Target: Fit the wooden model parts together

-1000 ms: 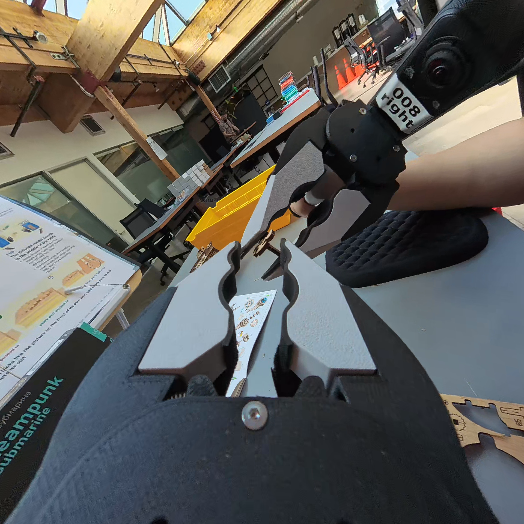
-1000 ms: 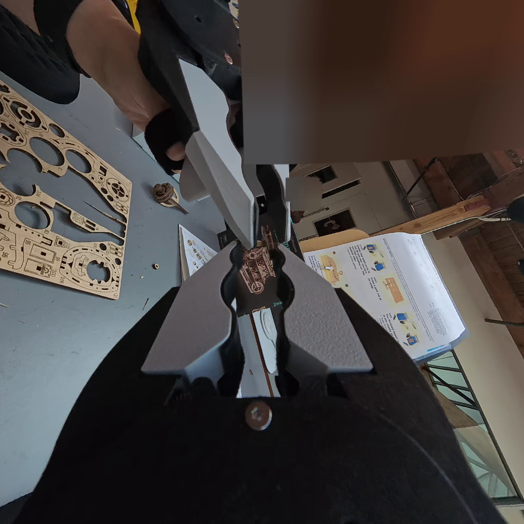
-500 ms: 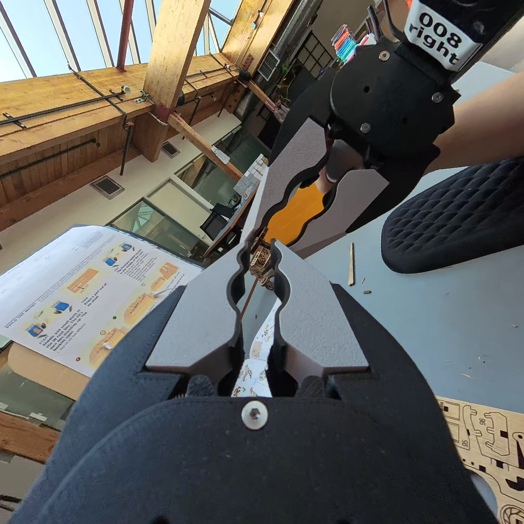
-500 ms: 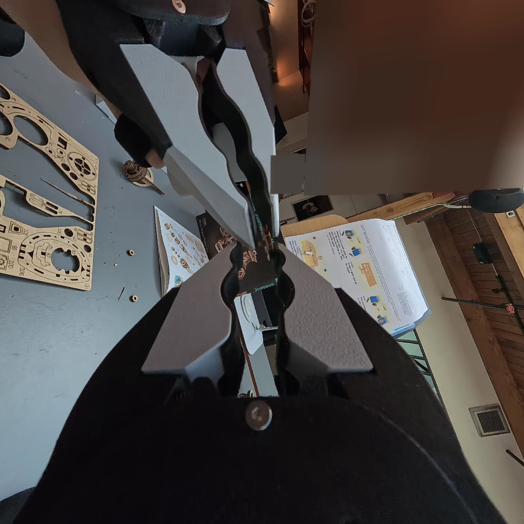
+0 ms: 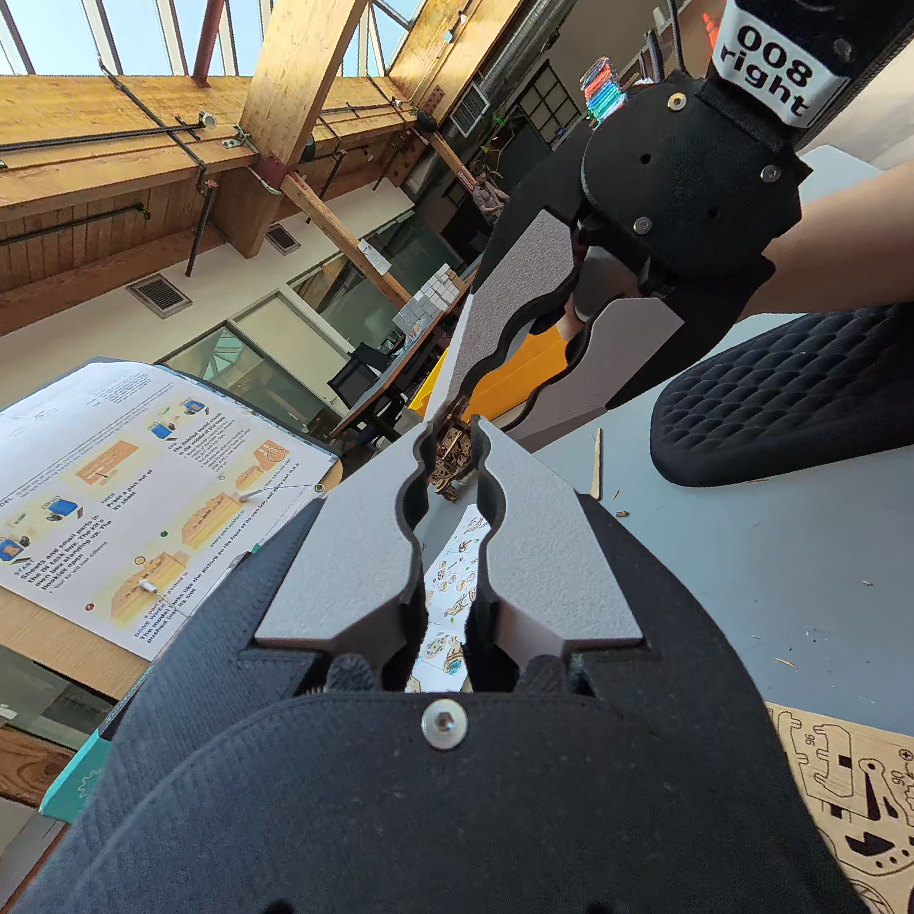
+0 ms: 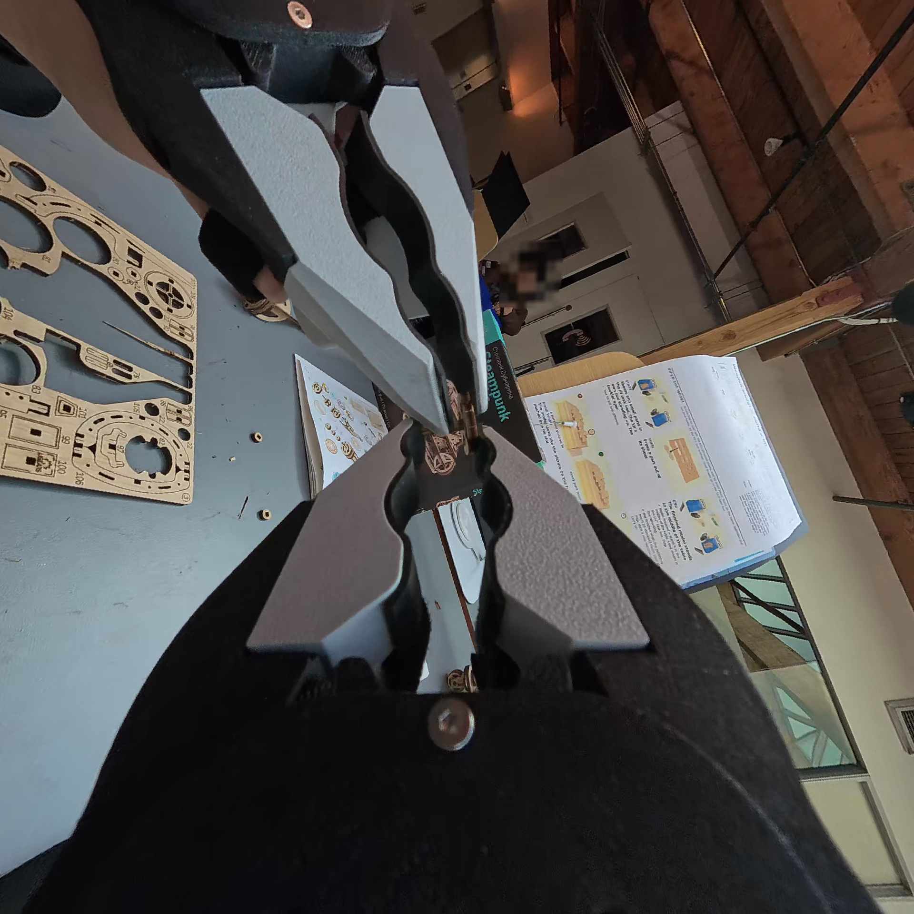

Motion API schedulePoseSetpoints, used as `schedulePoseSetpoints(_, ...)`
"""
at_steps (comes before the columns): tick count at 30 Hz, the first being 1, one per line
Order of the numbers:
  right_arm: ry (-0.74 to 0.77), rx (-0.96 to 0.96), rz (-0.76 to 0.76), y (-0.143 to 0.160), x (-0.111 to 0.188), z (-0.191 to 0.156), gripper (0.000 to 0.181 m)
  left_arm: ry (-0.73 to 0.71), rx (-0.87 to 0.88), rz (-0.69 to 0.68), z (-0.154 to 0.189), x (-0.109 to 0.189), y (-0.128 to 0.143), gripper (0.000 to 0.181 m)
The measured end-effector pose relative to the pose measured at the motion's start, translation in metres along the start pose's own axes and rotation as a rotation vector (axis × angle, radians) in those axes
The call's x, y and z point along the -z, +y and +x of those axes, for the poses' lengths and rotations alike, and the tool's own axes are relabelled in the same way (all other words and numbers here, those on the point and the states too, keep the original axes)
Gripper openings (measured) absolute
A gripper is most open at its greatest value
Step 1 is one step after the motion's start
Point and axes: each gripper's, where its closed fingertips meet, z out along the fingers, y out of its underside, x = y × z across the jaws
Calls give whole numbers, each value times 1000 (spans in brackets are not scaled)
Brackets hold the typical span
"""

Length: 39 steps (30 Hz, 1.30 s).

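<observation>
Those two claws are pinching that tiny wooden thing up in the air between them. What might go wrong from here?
1. The wooden assembly is small and thin, pinched only at the tips of the left gripper and right gripper; squeezing or twisting could snap it.
2. It is off the table; a slip might drop it among the loose bits.

A small wooden model piece (image 5: pixel 451 457), brown with tiny gears and cut-outs, is up in the air at 12 o'clock, pinched at the tips. A flat wooden sheet (image 6: pixel 94 395) with punched-out holes lies at 9 o'clock. Another small part (image 6: pixel 462 415) maybe touches the first.
</observation>
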Motion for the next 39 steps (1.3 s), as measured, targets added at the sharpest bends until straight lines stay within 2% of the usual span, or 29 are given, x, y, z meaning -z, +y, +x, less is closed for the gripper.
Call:
schedulePoseSetpoints(20,-57,-51,-23,5,-3,-4,17,-10,14,-23,0,-2,5,10)
schedulePoseSetpoints(23,-120,-133,-5,8,-6,-9,20,19,16,-31,2,-2,11,9)
schedulePoseSetpoints(28,-247,-295,48,12,-5,-20,20,84,112,-27,6,-3,16,5)
schedulePoseSetpoints(39,-327,-463,112,7,-5,-24,27,220,387,-6,8,-2,20,1)
